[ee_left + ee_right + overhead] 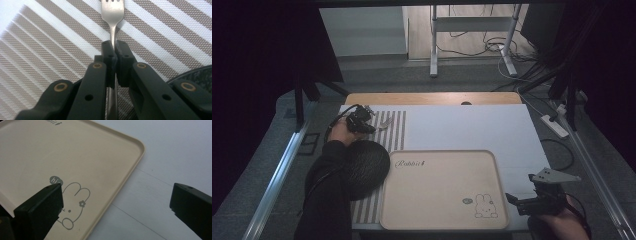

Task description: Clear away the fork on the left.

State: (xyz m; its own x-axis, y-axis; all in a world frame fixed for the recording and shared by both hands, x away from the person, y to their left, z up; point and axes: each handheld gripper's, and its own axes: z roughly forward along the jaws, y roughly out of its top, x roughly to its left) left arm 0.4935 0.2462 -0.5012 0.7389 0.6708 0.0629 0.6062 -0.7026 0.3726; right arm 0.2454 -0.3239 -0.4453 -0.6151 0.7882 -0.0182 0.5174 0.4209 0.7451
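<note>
Now the left gripper has its jaws pressed together on the handle of a fork, pinching it just below the neck. The fork lies flat on the striped placemat, tines pointing away from the gripper, and from these pictures I cannot tell whether it has lifted off the mat at all. In the high view the left gripper sits at the far end of that placemat, beyond the cream tray and off its far left corner, with the fork just showing past it.

As I read it, the grab is made and the carry is all to come. The tray is bare apart from its printed rabbit, so if the fork is bound for it, nothing has landed there.

Over at the tray's near right corner, the right gripper waits with jaws spread wide and nothing between them. Its own camera puts one jaw over the rabbit print on the tray and the other over the white table.

The left gripper view gives the pinch itself, metal between the pads, which the high view is too distant to settle. The high view gives the layout: a dark round bowl on the placemat, touching the tray's left edge, just behind the left hand.
</note>
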